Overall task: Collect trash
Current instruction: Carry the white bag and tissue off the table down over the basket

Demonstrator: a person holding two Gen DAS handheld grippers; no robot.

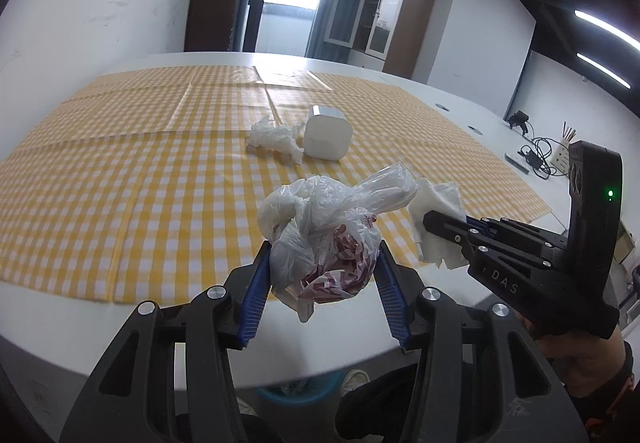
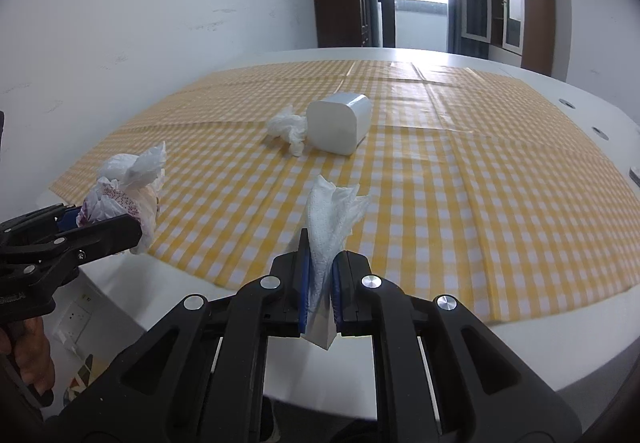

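Observation:
My left gripper (image 1: 323,246) is shut on a crumpled clear plastic bag (image 1: 328,243) with red print, held above the table's near edge. In the right wrist view that bag (image 2: 128,179) and the left gripper (image 2: 120,225) appear at the far left. My right gripper (image 2: 322,245) is shut on a white paper towel (image 2: 330,215), which sticks up between the blue pads. From the left wrist view, the right gripper (image 1: 431,222) and its towel (image 1: 438,203) sit just right of the bag. A crumpled white plastic wad (image 1: 274,137) (image 2: 288,129) lies on the cloth beside a white box (image 1: 328,137) (image 2: 340,123).
A yellow checked tablecloth (image 1: 120,171) (image 2: 480,183) covers most of the white table (image 1: 60,327). Cables and small devices (image 1: 536,159) lie at the table's far right. A teal bin (image 1: 304,391) shows under the near edge. A hand (image 1: 568,347) holds the right gripper.

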